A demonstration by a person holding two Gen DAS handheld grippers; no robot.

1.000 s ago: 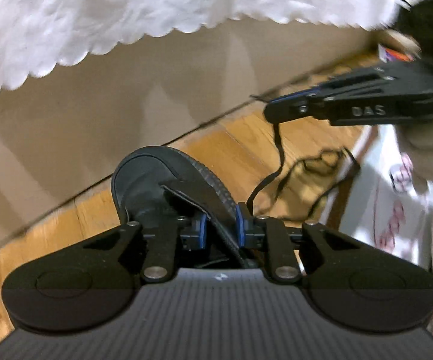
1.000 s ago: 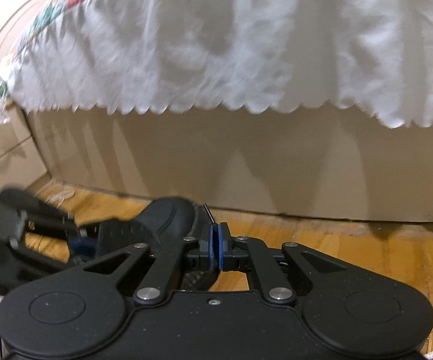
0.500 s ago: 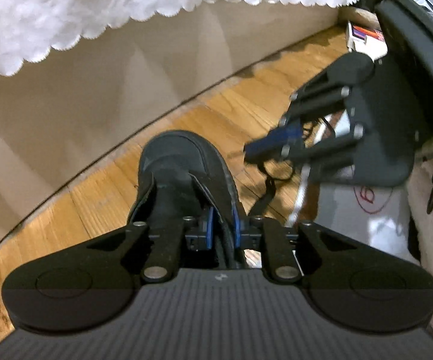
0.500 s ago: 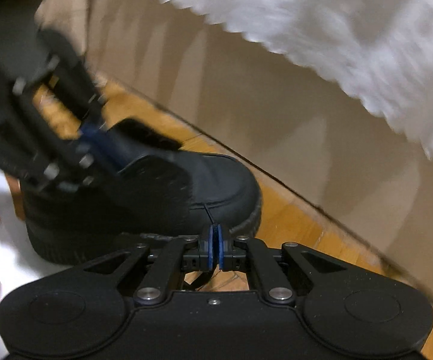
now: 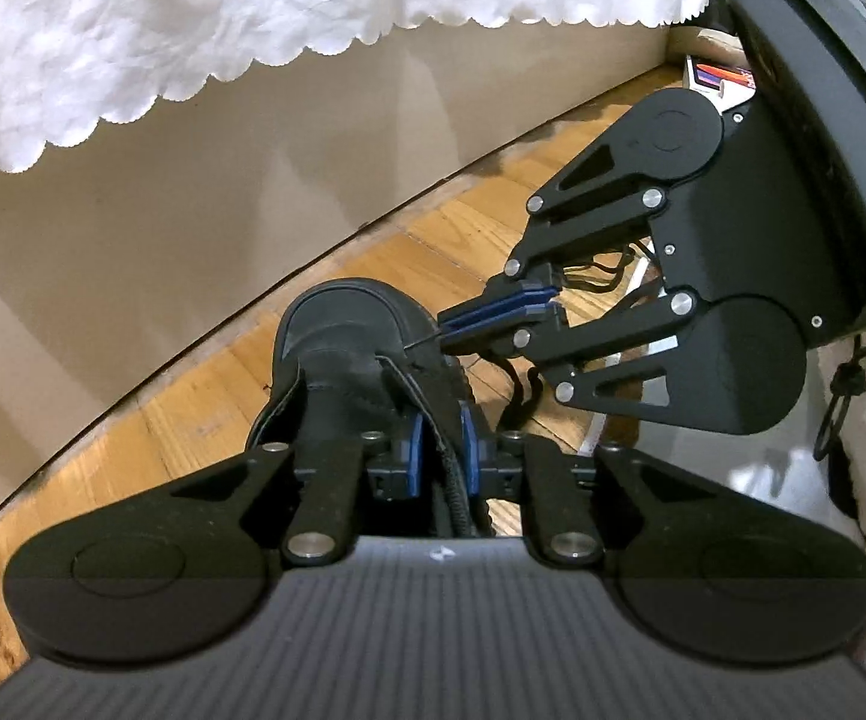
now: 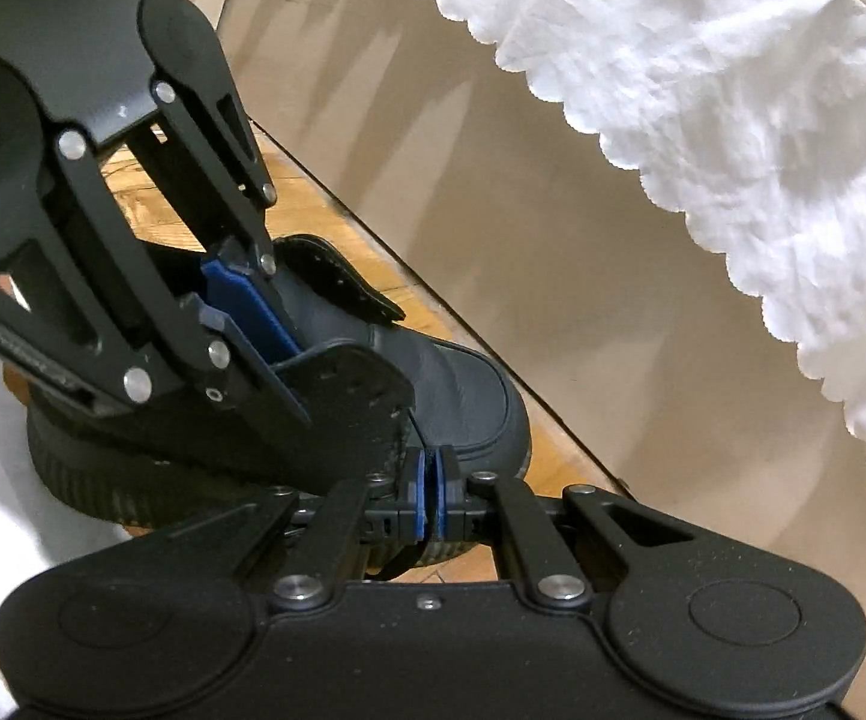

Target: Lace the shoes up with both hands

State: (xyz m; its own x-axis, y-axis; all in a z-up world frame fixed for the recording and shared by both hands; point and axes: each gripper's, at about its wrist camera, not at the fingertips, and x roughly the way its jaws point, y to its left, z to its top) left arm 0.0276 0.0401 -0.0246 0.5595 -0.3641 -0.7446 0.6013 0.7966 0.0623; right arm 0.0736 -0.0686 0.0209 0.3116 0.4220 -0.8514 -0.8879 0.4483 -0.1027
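Light brown wooden parquet floor (image 5: 204,414) carries a black leather high-top shoe (image 5: 342,330) standing upright on its ribbed sole, toe toward a beige panel (image 5: 192,192) rising from the floor. Black lace (image 5: 517,396) loops on the boards just beside the shoe.

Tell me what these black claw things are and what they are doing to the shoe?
They are two hand-held grabbing tools; a person holds one in each hand, and each carries a camera looking along its fingers. In the left camera's picture, the left claw grips the side flap of the black leather shoe, which stands on the wooden plank floor. The right claw comes in from the side, pinched shut on the thin black shoelace tip. In the right camera's picture you see the same shoe from the side, the right claw at the bottom. Behind hangs a white scalloped cloth.
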